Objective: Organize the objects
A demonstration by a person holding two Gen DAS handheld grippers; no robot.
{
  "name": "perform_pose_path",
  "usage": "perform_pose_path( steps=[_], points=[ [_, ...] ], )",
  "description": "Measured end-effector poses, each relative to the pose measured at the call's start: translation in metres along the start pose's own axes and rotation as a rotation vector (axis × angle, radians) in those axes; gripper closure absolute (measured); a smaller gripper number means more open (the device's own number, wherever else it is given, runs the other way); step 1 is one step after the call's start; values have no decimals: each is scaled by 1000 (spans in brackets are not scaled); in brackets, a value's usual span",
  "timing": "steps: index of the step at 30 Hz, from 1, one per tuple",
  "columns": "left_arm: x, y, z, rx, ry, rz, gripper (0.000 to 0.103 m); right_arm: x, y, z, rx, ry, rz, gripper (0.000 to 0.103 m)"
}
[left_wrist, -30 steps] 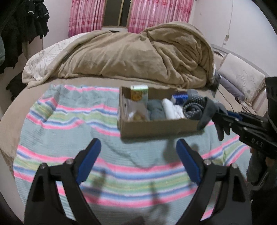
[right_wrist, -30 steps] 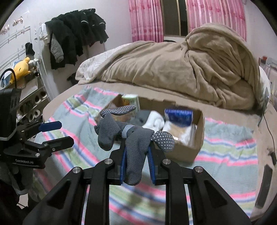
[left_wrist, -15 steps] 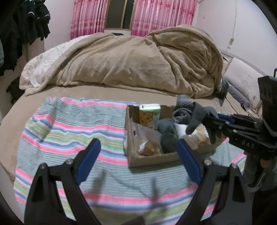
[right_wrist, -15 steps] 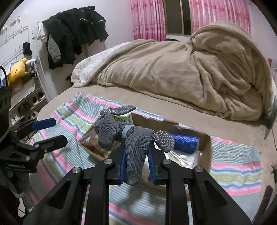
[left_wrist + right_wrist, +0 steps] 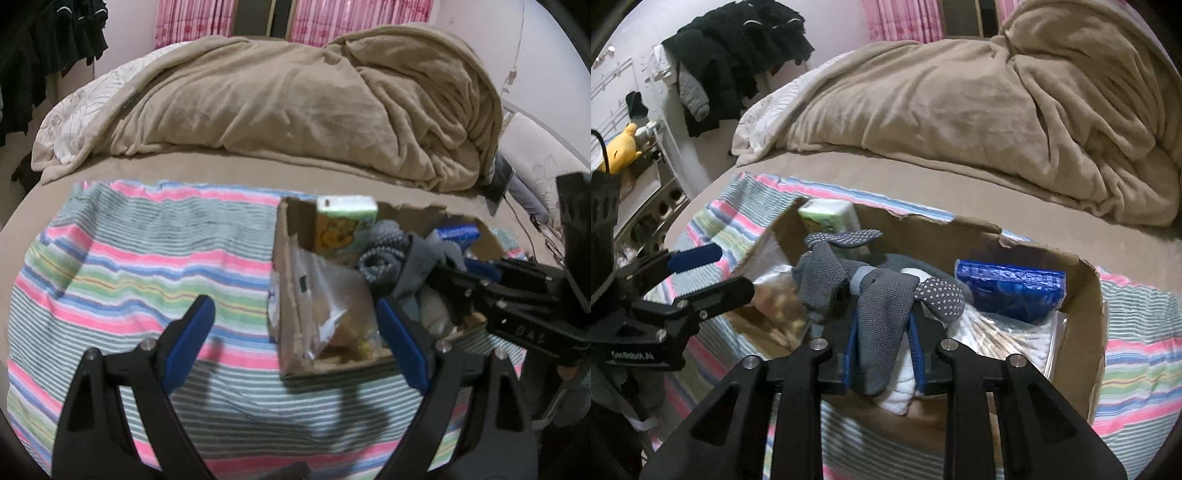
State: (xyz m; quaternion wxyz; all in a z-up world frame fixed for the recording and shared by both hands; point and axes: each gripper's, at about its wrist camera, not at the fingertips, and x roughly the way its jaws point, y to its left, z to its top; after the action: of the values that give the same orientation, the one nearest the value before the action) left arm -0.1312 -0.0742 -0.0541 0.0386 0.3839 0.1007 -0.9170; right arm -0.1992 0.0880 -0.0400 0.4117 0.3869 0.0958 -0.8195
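My right gripper point(image 5: 882, 328) is shut on a grey dotted glove point(image 5: 882, 295) and holds it over the open cardboard box point(image 5: 1086, 280) on the striped blanket. It also shows in the left wrist view point(image 5: 436, 273), reaching in from the right with the glove point(image 5: 391, 258). The box point(image 5: 288, 295) holds a green carton point(image 5: 343, 225), a blue packet point(image 5: 1008, 284), a clear snack bag point(image 5: 332, 317) and white cloth point(image 5: 905, 380). My left gripper point(image 5: 295, 339) is open and empty, low at the box's front left corner.
A striped blanket point(image 5: 129, 266) covers the bed's near part. A heaped tan duvet point(image 5: 295, 103) lies behind the box. Dark clothes point(image 5: 738, 48) hang at the left wall above a shelf with a yellow plush toy point(image 5: 624, 147).
My right gripper has carried the glove forward and down over the box. My left gripper has moved closer to the box, which now looms larger and further right.
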Motion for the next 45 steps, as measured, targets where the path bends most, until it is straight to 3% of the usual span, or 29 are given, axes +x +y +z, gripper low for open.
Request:
perform_pose_path(
  steps=[7,12,16,24,28,35,42,45],
  points=[
    [-11,-4,-2,9,-14,-9,13,-8,3,0,-4,-31,-13,52],
    [-38,-7,-4,-2,-49,-43,13,-30,8,0,11,-77,-32,49],
    [-63,-18,-7,35,-69,-46,12,-57,16,-5,8,-119,-56,34],
    [-114,-33,-28,24,-110,-58,7,-111,34,-27,43,-159,-70,31],
    [-133,-38,-40,36,-125,-27,7,-134,40,-37,52,-180,-93,30],
    [-159,-37,-58,25,-124,-25,7,-156,48,-57,50,-188,-132,30],
    [-172,-34,-75,20,-128,22,5,-165,57,-74,59,-164,-148,30],
    [-173,-33,-82,22,-123,48,1,-168,56,-82,68,-157,-120,18]
  ],
)
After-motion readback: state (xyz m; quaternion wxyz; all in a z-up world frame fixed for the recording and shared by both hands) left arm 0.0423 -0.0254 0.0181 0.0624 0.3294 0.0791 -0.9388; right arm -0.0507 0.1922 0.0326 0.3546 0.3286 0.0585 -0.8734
